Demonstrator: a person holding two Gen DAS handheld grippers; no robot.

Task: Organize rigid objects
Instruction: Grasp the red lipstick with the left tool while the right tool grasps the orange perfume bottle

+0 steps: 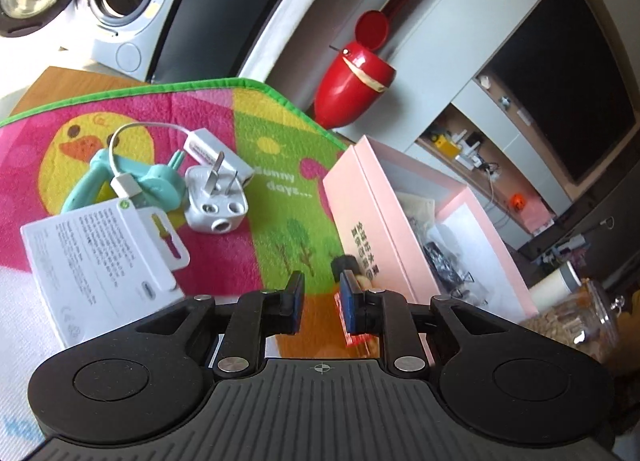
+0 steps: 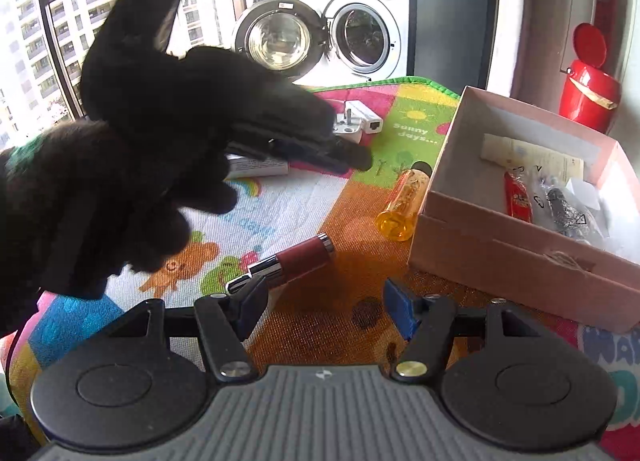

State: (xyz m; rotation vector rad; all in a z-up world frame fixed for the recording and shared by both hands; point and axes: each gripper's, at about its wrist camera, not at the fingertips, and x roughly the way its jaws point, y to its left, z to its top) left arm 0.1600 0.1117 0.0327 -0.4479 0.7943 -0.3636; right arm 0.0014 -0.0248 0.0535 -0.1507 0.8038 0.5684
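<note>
The left gripper (image 1: pixel 322 295) hovers over the colourful mat (image 1: pixel 224 165) with its jaws narrow and nothing gripped between them, just left of the pink box (image 1: pixel 374 197). On the far left of the mat lie a white plug (image 1: pixel 216 201), a white adapter on a short cable (image 1: pixel 208 149), a teal clip (image 1: pixel 120 181) and a white packet (image 1: pixel 100 261). The right gripper (image 2: pixel 324 305) stands half open and empty above the mat, with a dark red lipstick (image 2: pixel 296 259) just beyond its left finger and an amber lighter (image 2: pixel 402 203) touching the box's near left corner (a black-gloved hand (image 2: pixel 140 165) fills the left of this view).
</note>
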